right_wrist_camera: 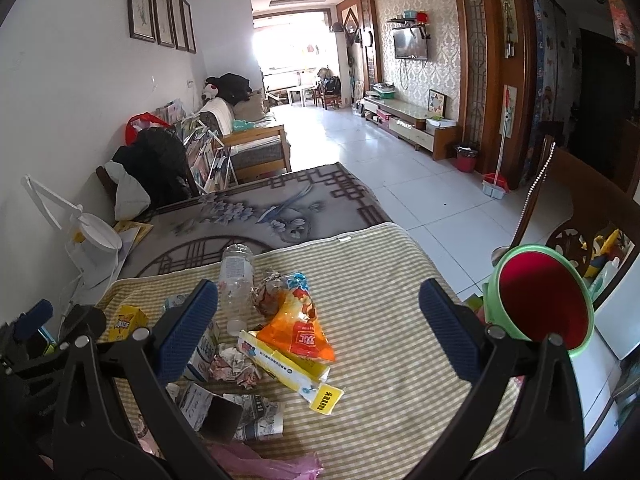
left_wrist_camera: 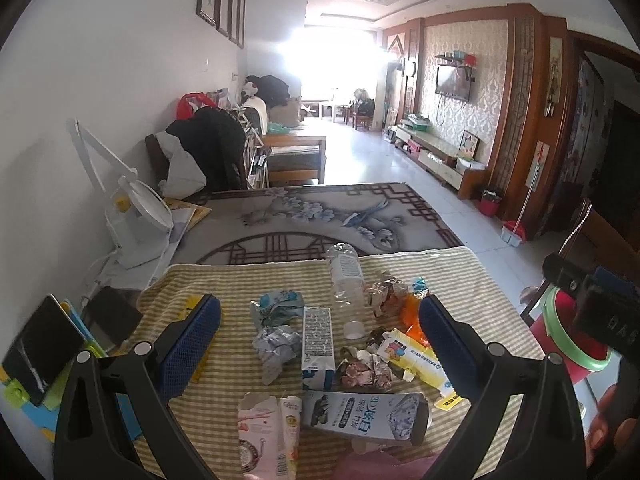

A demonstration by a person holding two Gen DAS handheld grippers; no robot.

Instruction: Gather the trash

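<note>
Both tongs, left [left_wrist_camera: 320, 344] and right [right_wrist_camera: 318, 328], spread wide and empty above trash [left_wrist_camera: 320, 344] heaped between left fingers; lower over orange snack bag [right_wrist_camera: 298, 328], pinch midway, carry rightward to bin [right_wrist_camera: 542, 294].

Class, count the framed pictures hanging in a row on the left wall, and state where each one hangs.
4, side by side: nearest frame, second frame, third frame, farthest frame, toward the bright window. None looks hidden.
</note>
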